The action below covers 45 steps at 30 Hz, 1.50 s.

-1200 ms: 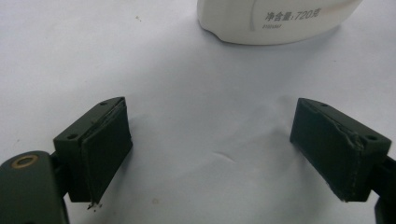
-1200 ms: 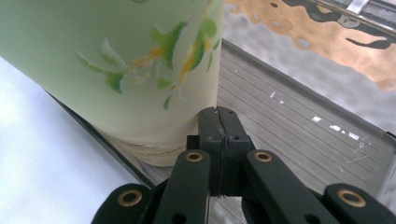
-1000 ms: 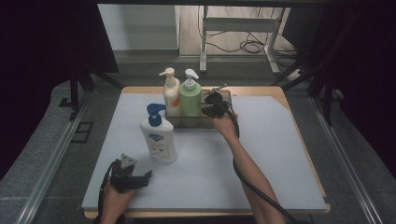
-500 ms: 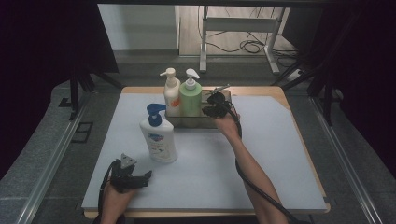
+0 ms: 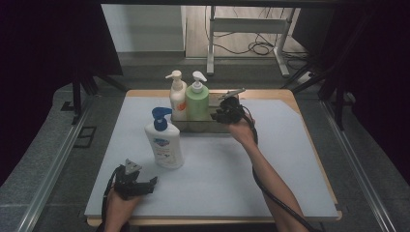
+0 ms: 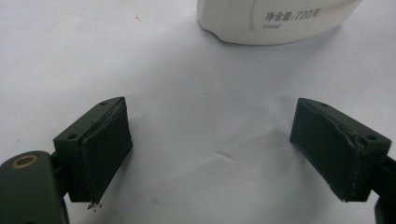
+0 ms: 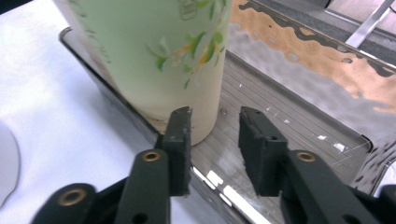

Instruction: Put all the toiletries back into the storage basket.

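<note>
The metal tray (image 5: 220, 126) holds the green bottle (image 5: 197, 100) and cream bottle (image 5: 178, 99); right gripper (image 7: 214, 135), just opening, grips nothing; left gripper (image 6: 212, 154) released

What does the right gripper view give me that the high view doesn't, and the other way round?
Right gripper view alone: the flower print on the green bottle, the ridged floor of the metal tray, and the right gripper with nothing between its fingers, which have just been opening.

High view alone: the orange-labelled pump bottle, the blue-capped white bottle and the left gripper on the white table.

Both: green bottle standing in the tray.
</note>
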{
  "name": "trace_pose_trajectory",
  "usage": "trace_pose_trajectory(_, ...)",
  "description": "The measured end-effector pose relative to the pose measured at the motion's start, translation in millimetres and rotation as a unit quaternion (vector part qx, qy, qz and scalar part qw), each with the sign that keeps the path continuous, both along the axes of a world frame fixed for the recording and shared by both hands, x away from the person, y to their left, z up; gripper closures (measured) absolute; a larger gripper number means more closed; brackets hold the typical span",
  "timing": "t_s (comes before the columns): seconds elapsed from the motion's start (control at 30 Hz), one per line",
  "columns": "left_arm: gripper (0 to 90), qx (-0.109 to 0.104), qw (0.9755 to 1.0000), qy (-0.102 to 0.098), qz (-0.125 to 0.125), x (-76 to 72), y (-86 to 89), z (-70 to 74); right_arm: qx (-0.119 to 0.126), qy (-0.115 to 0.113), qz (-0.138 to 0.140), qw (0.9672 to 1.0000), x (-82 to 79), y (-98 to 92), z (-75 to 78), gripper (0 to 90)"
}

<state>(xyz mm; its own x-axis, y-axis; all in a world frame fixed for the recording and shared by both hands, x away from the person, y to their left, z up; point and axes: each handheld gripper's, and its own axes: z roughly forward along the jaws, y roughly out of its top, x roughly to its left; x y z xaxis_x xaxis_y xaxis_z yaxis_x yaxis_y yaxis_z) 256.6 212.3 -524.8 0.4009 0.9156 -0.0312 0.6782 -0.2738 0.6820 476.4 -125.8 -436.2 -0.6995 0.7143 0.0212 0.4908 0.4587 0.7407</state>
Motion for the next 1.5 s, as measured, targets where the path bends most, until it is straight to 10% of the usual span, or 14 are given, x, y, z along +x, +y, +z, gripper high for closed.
trace_pose_trajectory(0.77, 11.8, 0.0, 1.0, 0.0, 0.0, 0.0, 0.0, 0.0, 0.038, -0.006, 0.083, 0.9958, -46.8, -9.2, 14.2, 38.6)
trace_pose_trajectory(1.5, 12.7, 0.0, 1.0, 0.005, 0.004, 1.0, 0.1, 1.4, 0.033, -0.002, 0.08, 0.9963, -79.0, -27.2, -6.7, 19.4)
